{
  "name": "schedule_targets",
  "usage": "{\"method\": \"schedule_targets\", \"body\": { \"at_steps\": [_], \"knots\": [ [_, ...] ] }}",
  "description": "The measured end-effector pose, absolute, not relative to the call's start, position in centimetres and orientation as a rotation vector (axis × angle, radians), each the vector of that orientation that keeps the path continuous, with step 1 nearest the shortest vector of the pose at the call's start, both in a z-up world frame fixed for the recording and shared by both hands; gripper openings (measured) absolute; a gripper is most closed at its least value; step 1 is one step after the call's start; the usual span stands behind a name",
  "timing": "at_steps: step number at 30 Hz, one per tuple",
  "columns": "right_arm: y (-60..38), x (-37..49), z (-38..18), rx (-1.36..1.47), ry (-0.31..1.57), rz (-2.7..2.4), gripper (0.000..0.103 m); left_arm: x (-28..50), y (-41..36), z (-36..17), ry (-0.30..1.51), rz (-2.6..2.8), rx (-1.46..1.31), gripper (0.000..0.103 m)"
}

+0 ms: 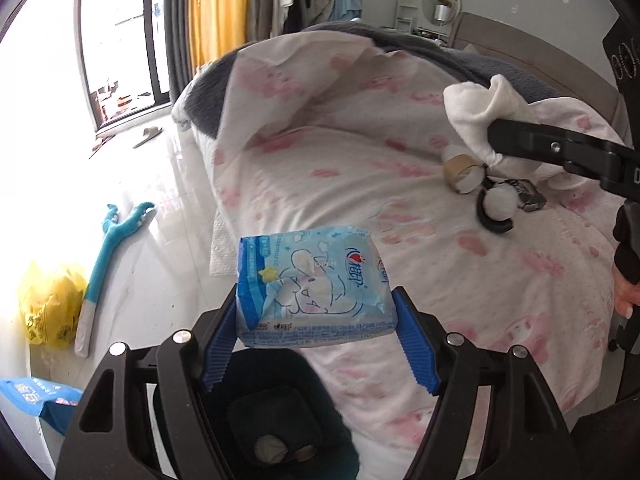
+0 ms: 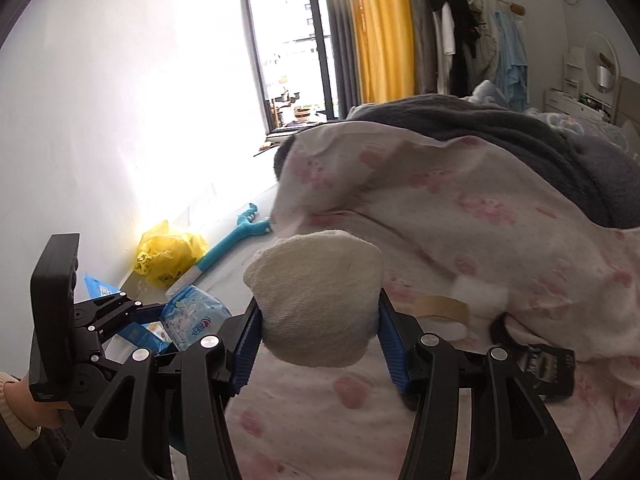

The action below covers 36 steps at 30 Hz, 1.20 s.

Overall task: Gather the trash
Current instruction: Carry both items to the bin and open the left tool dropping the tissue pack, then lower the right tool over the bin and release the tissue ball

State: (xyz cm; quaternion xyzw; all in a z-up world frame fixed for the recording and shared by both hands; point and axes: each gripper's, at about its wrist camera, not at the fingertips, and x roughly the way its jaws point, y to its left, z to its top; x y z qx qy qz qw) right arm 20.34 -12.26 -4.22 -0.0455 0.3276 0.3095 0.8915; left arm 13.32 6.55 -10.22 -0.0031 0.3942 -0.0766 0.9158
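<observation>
Left wrist view: left gripper, 2 blue ribbed fingers pinching a blue-and-white tissue pack by its 2 short sides; pack held in the air over the near edge of the bed. Below it, a dark trash bin, mouth open, with small pale items at its bottom. Bed covered in a white sheet with pink prints; a grey blanket bunched at the far side. On the sheet, upper right: 1 brown tape roll, 1 black ring with a white ball just beside it, 1 small dark clip-like item touching the ring. Right gripper enters from the right, closed on a white sock lifted above the tape roll. Floor, left: yellow plastic bag, teal back scratcher, blue package at the lower edge. Right wrist view: right gripper, 2 blue fingers clamped on the white sock, which bulges up between them above the pink-printed bed. Tape roll lies just right of the sock. Left gripper at lower left, gripping the tissue pack. Yellow plastic bag and teal back scratcher lie on the floor by the wall.
</observation>
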Motion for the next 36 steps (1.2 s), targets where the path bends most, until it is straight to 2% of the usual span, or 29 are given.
{"method": "schedule_targets", "body": {
  "at_steps": [23, 29, 36],
  "knots": [
    [-0.7, 18.3, -6.0, -0.191, 0.721, 0.777, 0.054, 11.8, 16.0, -17.4, 1.159, -0.064, -0.101, 0.076],
    [1.6, 17.9, -7.2, -0.226, 0.760, 0.801, 0.054, 11.1, 17.8, -19.1, 1.231, -0.039, -0.119, 0.081],
    [3.9, 18.1, -9.4, -0.260, 0.847, 0.809, 0.054, 10.7, 19.9, -18.8, 1.215, 0.007, -0.122, 0.088]
  ]
}}
